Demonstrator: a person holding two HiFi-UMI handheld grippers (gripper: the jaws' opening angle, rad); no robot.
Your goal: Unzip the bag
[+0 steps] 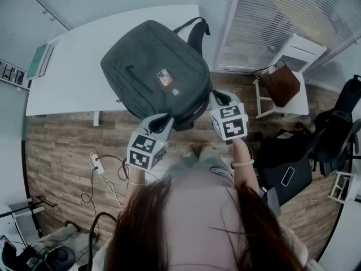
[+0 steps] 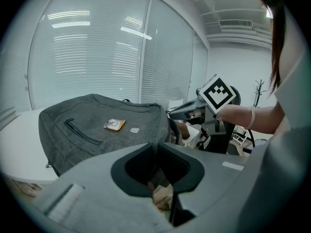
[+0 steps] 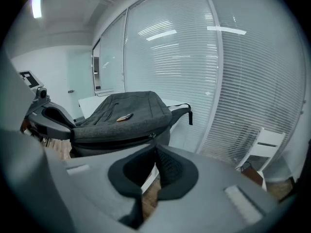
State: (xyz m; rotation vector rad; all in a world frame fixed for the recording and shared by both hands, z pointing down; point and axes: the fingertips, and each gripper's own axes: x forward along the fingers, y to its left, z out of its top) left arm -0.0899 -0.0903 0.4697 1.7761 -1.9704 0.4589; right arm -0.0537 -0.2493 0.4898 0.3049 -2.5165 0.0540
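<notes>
A dark grey backpack point(image 1: 152, 72) lies flat on the white table point(image 1: 67, 78), its near end hanging over the table's edge. An orange-and-white patch point(image 1: 164, 78) marks its top face. My left gripper point(image 1: 163, 119) has its tips at the bag's near edge point(image 2: 97, 125); the jaws look shut, and I cannot see fabric between them. My right gripper point(image 1: 217, 97) is at the bag's near right corner, jaws shut with nothing between them. In the right gripper view a closed zipper line with a small pull point(image 3: 152, 136) runs just above the tips.
A green notebook point(image 1: 40, 60) lies at the table's far left. To the right stands a white chair point(image 1: 299, 55) with a brown bag point(image 1: 282, 83) on it, and black chairs and bags point(image 1: 333, 134) beyond. Cables point(image 1: 104, 174) trail over the wooden floor. Window blinds stand behind the table.
</notes>
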